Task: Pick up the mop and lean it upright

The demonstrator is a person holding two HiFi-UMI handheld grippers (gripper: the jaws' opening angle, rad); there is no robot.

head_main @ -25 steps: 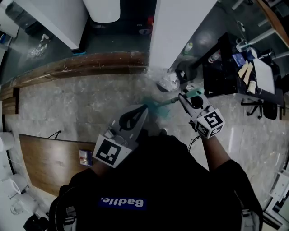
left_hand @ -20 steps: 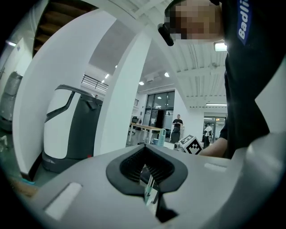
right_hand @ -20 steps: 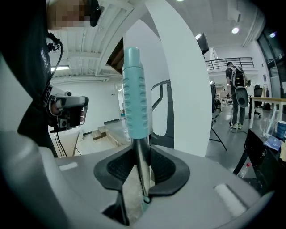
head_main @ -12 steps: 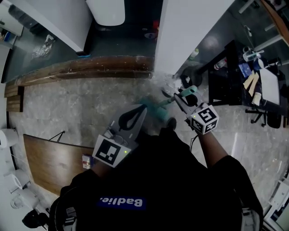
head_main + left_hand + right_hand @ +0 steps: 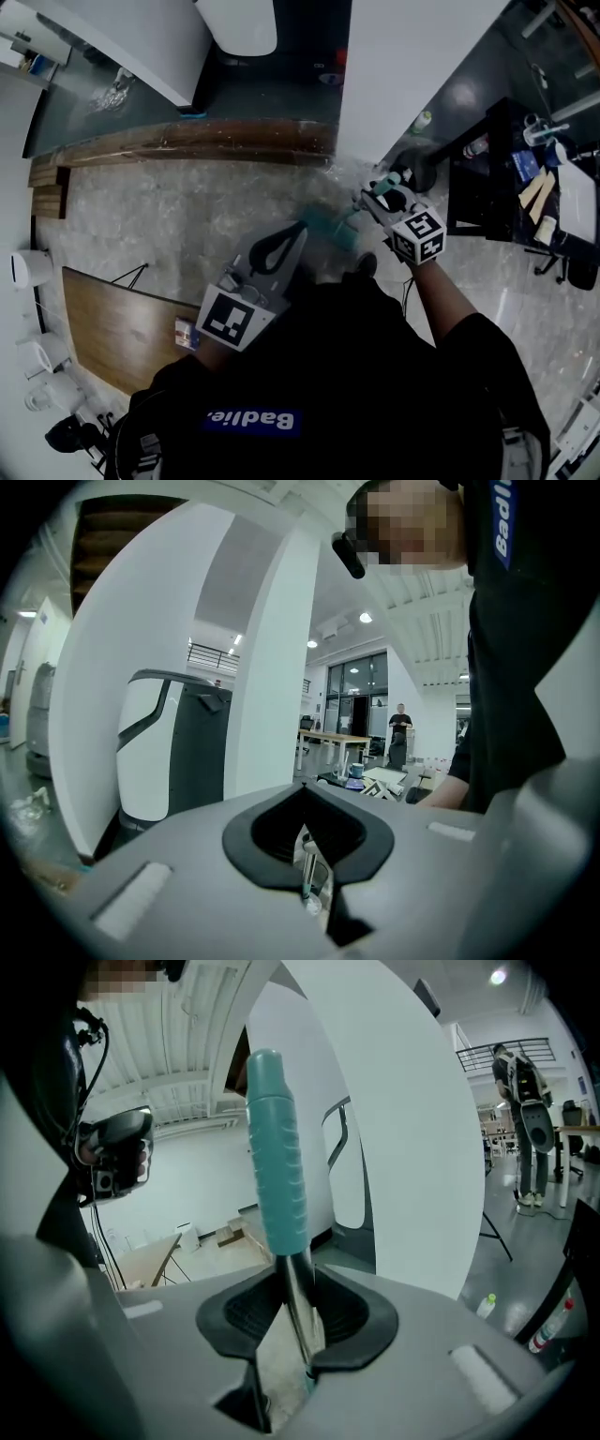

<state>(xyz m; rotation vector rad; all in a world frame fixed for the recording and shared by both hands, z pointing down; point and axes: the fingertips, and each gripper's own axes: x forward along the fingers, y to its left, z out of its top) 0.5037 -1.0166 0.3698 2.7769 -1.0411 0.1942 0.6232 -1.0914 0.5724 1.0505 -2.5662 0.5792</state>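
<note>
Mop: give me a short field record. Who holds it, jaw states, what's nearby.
mop: held by its metal shaft, teal end above the jaws, near upright in the right gripper view
right gripper: shut on mop
left gripper: shut, empty
nearby: white pillar behind the mop
mop touching pillar: cannot tell

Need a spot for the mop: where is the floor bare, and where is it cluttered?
The marble floor is bare between the wooden step and the wooden table at left. The right is crowded: a bottle and a loaded black desk sit beside the white pillar.
</note>
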